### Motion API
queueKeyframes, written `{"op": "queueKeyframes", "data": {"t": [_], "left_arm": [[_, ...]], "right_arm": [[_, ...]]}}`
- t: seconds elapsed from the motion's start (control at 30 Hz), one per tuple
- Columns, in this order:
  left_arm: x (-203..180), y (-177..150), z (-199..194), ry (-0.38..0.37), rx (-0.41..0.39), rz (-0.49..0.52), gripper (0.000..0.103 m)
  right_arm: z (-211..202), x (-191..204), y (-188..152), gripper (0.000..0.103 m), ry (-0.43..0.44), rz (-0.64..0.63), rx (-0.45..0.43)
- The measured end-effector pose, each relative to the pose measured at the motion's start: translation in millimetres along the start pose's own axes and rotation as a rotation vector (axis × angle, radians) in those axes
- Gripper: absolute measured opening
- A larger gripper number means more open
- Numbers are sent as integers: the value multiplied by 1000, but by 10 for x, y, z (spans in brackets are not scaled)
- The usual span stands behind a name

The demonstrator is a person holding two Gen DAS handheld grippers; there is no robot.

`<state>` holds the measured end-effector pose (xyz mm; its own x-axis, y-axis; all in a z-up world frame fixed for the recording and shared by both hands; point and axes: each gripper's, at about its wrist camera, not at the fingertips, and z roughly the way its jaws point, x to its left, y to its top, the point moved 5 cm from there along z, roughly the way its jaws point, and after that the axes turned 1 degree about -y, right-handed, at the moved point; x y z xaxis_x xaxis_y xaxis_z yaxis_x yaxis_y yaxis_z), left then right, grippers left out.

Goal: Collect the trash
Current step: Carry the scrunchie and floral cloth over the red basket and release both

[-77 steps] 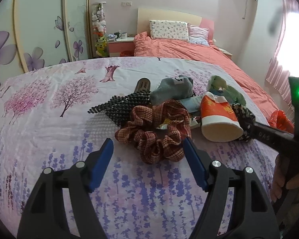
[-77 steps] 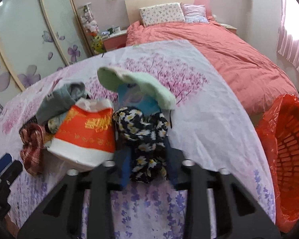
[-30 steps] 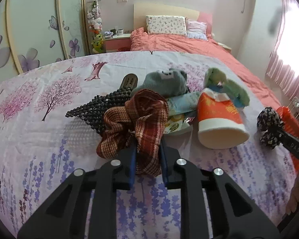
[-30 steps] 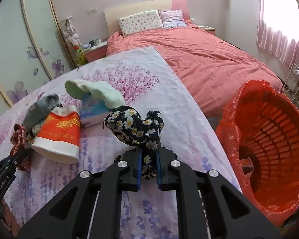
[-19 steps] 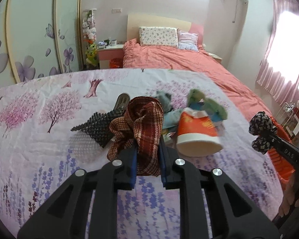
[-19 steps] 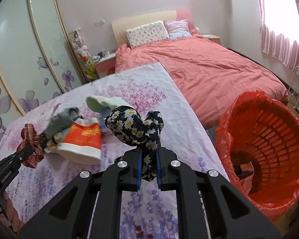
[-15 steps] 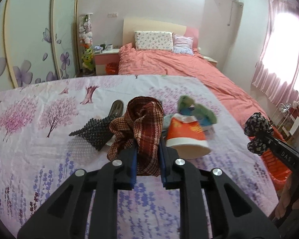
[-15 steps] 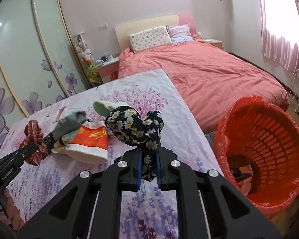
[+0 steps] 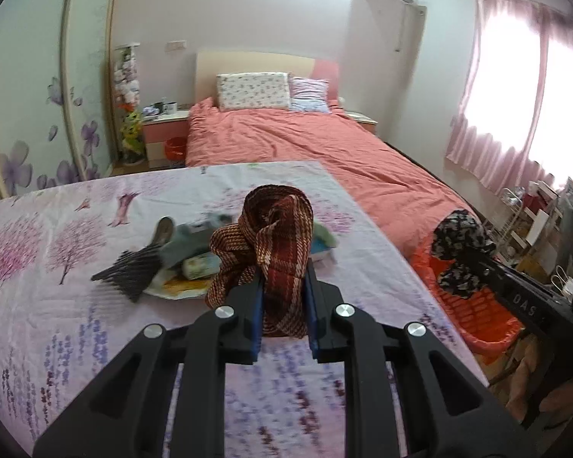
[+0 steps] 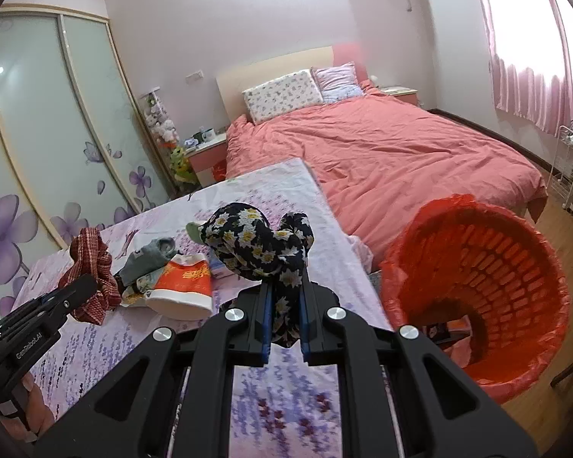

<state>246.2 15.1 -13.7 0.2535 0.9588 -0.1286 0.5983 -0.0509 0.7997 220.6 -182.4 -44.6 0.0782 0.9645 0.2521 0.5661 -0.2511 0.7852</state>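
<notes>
Nearest, left wrist view: left hand-held gripper [image 9: 282, 305] pinches the red plaid scrunchie [image 9: 275, 236], jaws pressed tight on the fabric, the loop standing up above the blue pads. Right wrist view: right hand-held gripper [image 10: 284, 313] pinches the black flowered scrunchie [image 10: 261, 248] the same way, cloth bunched between near-closed jaws.

Change since a second ago: both scrunchies were then just off the counter [image 10: 317, 412], close over the pile. Now both are carried higher and clear of the flowered cloth, and the views have swung toward the right edge. Grip unchanged on either side.

Middle distance: the rest of the pile lies on the counter. Orange-and-white paper cup [image 10: 183, 286] on its side, grey sock [image 10: 149, 252] behind it, a black mesh piece [image 9: 130, 271], some wrappers under them, too blurred to name.

Just beyond the counter's right edge, on the floor: the orange bin [image 10: 477, 297] with its red liner, mouth tilted toward the camera. Something small lies at its bottom; cannot tell what.

Far: the bed [image 10: 382, 149] with pink cover, pillows, wardrobe doors.

Judgement: pick-up is done for two items at once; the carry to the bin is under way. The right hand is nearer the bin and likely releases first. Cup, sock and wrappers remain to be collected, so the task is at an early stage.
</notes>
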Motion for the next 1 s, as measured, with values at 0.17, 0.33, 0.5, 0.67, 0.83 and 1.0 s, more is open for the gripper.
{"op": "queueKeyframes", "data": {"t": [0.17,0.33,0.5,0.67,0.83,1.0], "left_arm": [[-335,50,26,-52,-5,38,19],[-700,86,98,-119,3,62,19],[-1106,83,185,-180,16,98,19],[-1496,57,274,-237,31,130,19],[-1834,15,391,-298,51,161,19],[-2189,-45,534,-351,75,203,19]], "right_arm": [[-98,-150,34,11,-52,-7,-40],[-214,-369,89,11,-111,-7,-82],[-330,-618,138,11,-135,31,-109],[-433,-855,171,11,-163,60,-136],[-449,-1097,183,11,-191,94,-144],[-409,-1338,188,11,-210,146,-138]]}}
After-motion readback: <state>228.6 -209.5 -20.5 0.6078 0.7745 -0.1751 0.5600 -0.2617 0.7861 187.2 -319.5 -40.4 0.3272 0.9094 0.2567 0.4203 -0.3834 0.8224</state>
